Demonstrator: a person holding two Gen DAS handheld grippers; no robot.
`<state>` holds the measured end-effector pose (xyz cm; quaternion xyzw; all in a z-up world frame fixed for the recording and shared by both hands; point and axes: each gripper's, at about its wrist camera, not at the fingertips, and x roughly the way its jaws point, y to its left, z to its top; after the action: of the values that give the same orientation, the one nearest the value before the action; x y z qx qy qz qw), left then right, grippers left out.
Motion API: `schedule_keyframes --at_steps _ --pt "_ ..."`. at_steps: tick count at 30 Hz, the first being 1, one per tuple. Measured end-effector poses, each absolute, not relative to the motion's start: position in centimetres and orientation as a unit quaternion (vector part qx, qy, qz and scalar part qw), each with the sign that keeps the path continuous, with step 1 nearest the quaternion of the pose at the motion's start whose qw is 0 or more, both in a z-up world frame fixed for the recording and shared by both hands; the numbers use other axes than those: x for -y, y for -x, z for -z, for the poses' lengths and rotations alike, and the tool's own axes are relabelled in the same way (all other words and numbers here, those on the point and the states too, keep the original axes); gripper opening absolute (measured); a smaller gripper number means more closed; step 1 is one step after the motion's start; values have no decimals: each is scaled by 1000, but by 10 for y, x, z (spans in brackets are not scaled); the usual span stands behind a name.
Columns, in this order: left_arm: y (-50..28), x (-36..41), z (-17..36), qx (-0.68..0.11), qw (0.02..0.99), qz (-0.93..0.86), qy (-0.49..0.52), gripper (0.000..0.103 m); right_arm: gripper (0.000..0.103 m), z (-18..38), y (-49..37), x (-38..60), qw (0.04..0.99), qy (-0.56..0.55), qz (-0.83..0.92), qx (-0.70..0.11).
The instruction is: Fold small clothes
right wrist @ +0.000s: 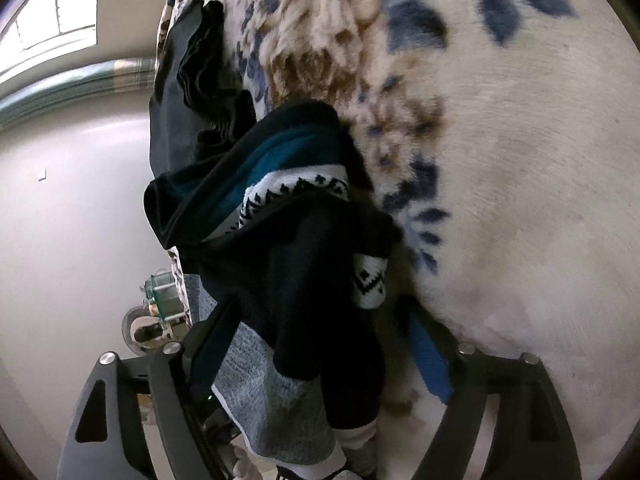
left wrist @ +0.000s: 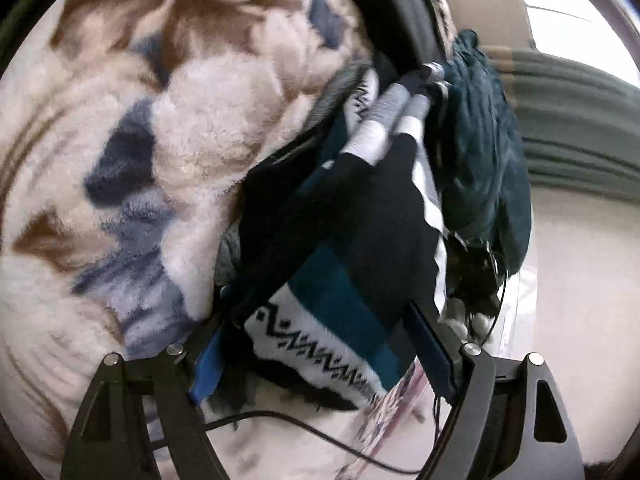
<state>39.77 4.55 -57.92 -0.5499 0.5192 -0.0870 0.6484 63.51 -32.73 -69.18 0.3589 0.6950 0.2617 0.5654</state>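
Left gripper (left wrist: 320, 344): jaws spread wide, blue pads well apart. The knit cloth lies in the gap between them, but I can't see either pad actually pressing on it, so I'd call it loose, not gripped.
Right gripper (right wrist: 316, 360): same deal, jaws wide apart, with one blue pad (right wrist: 430, 364) showing on the right side. The dark cloth hangs down through the gap, and the pads don't look clamped on it.
Patterned knit piece (left wrist: 344, 280): black, teal and white, with a zigzag band. It's bunched up at the edge of the blanket, draped right in front of both cameras; in the right wrist view it's folded over itself in a heap.
Striped grey-and-white piece (left wrist: 384, 128): sits just past the knit one in the left wrist view, touching it. Looks sock-like, but it's blurry.
Dark teal garment (left wrist: 484, 152): crumpled beside the pile, on the side toward the floor.
Grey heathered cloth (right wrist: 256, 392): under the black fabric, low in the right wrist view.
Fleece blanket (left wrist: 120, 120): cream with brown and blue flowers; the whole pile rests on its edge.
Floor (right wrist: 72, 220): pale and bare-looking, beyond the blanket edge.
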Motion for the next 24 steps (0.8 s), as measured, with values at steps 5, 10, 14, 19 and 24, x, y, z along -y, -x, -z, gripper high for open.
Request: schedule_keyframes --at_steps 5,10,14,19,24 --pt "-388 -48 583 -508 646 79 564 80 87 692 -637 319 568 -357 -273 -690" --pt "-379 -48 586 -503 645 74 570 81 85 691 -636 312 575 -360 -279 -679" --pt "-394 -42 579 -469 677 52 565 78 30 693 -629 304 585 -356 -261 -680" --pt "-427 -59 557 -466 709 78 524 55 16 676 -605 314 612 -395 -237 -643" --pt "-474 -80 540 -508 713 119 468 55 15 655 -541 325 616 -448 -181 -622"
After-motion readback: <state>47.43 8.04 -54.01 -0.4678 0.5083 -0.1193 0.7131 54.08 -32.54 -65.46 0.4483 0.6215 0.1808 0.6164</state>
